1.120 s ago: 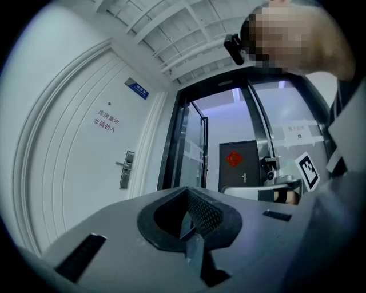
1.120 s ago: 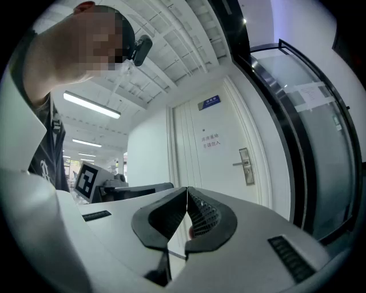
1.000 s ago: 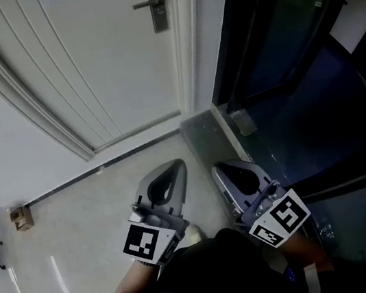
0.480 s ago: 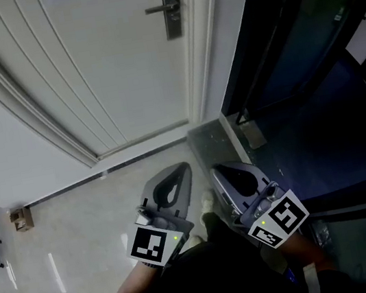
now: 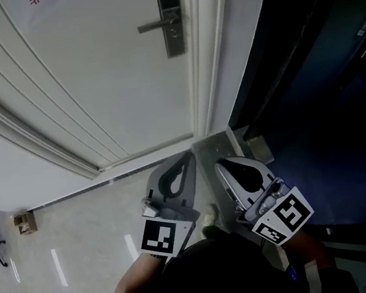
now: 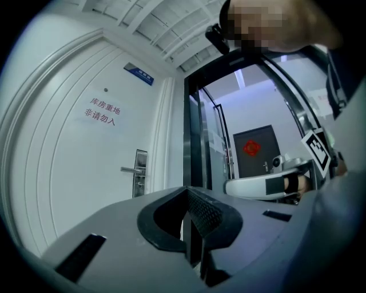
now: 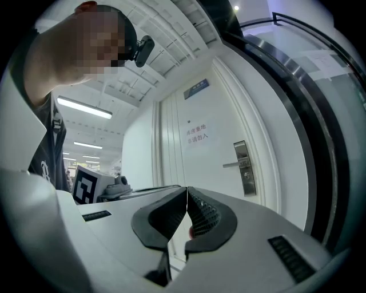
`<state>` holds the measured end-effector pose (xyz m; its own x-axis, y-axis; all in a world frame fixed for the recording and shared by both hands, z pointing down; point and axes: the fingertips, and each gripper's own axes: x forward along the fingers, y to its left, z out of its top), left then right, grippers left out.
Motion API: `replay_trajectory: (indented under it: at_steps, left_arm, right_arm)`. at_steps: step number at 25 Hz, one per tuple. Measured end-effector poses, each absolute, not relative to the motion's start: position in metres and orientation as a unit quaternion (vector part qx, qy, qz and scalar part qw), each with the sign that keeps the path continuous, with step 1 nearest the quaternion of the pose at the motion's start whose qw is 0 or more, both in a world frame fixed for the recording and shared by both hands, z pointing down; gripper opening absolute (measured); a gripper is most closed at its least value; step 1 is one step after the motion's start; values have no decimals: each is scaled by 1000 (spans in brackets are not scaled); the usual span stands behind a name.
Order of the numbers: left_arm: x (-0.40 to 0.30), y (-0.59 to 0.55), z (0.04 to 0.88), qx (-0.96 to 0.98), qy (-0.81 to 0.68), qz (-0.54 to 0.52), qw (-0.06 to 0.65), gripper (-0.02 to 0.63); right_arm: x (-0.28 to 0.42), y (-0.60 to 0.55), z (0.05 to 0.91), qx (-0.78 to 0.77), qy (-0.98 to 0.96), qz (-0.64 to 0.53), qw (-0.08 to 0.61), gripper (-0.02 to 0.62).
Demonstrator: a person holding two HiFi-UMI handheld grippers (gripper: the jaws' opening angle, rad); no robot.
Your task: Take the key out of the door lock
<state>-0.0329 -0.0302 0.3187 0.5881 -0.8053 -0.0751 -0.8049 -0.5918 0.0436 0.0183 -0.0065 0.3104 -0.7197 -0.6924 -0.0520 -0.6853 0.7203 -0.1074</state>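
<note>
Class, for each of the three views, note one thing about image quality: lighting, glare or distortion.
Head view: white door evenly lit, right side dark, glare streaks on the floor. Left gripper view: fisheye curves the door, corners black. Right gripper view: same curving, ceiling light strips glare brightly at left.

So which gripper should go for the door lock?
Left, probably, by a little. The left gripper points nearly straight at the lock; the right gripper sits further over, before the door frame. Both are shut, empty and far from the door. No key shows.

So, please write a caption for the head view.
Left gripper and right gripper, both shut, face a white door with a lever handle.
</note>
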Motion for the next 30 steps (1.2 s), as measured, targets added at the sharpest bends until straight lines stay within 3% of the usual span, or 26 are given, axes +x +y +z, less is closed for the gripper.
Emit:
replay_trajectory:
  at_steps: [27,28,30]
  left_arm:
    - [-10,-343,336,796,-602,-55,-20,9]
    - [-8,-353,338,794,-606,-53,-20,18]
    - [-6,-373,340,790,-611,-51,-16,101]
  right_arm:
    - [79,-220,302,-412,908,-54,50,15]
    - [80,-226,302,-413,908,-56,50,17]
    - [82,-236,301,-414,907,-58,52,17]
